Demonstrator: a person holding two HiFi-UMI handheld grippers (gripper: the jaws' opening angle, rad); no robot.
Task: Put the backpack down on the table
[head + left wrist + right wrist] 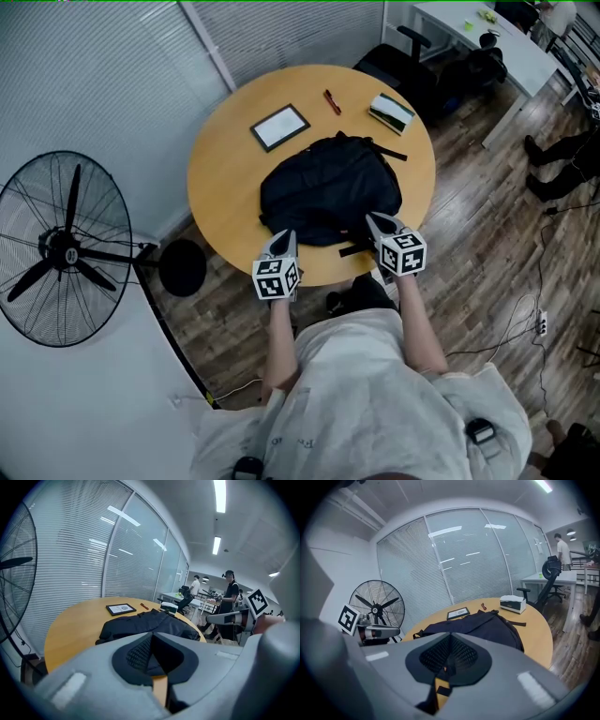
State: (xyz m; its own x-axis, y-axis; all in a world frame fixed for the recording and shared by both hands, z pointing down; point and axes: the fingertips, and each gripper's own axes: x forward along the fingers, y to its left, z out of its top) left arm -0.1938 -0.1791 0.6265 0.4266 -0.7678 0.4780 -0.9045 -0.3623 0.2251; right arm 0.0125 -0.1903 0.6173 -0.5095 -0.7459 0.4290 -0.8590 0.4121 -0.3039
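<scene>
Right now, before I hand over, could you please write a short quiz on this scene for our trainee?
1. Where does the backpack lie? A: on the floor. B: on the round table. C: on a chair.
2. True or false: the tablet lies under the backpack.
3. How do the jaws of the left gripper and the right gripper stand?
Key: 1: B. 2: False, it lies apart from the backpack, on the bare table. 3: Both are shut.
</scene>
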